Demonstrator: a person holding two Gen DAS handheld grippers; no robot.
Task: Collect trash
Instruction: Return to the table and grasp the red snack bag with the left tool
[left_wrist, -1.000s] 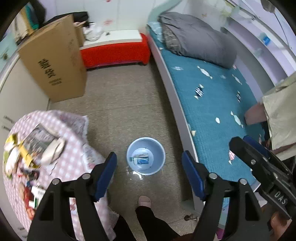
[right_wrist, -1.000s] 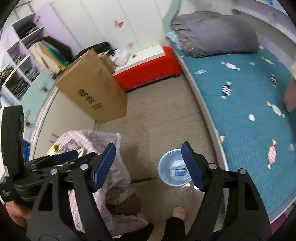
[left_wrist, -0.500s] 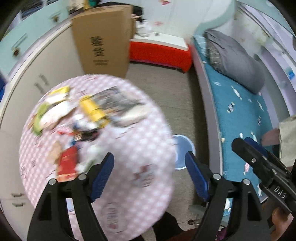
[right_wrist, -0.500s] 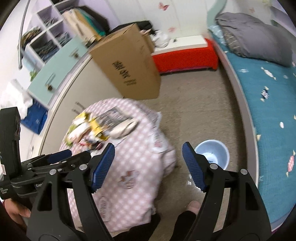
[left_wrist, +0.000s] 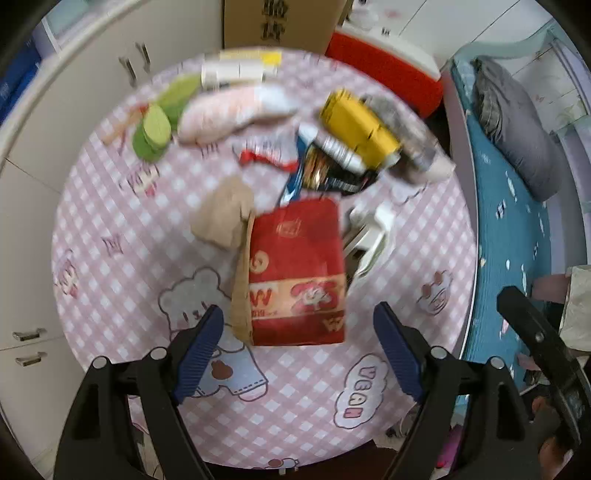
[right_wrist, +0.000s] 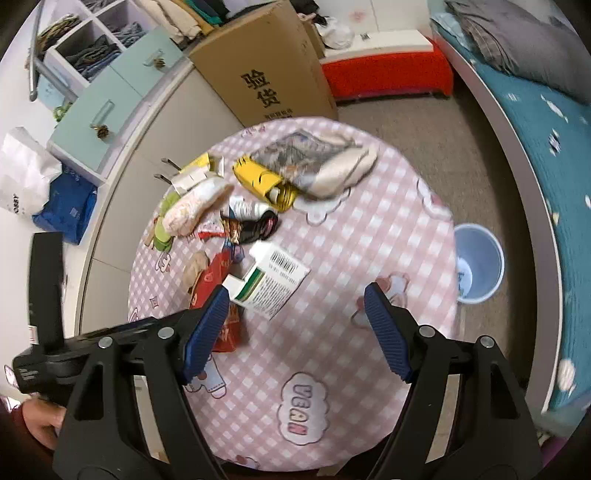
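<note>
A red snack bag lies mid-table among the litter — a white carton just beside it, a yellow packet farther back. The left gripper hangs above the bag, jaws spread and just widened, empty. The right gripper — jaws spread too — holds nothing. A blue bin stands on the floor beside the table.

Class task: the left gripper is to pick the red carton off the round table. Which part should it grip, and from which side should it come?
Grip the red carton across its two long edges, coming from above. It lies flat, lengthwise between the open left gripper pads, narrower than their gap. A beige wad crowds its far left corner, so grip the near half.
</note>
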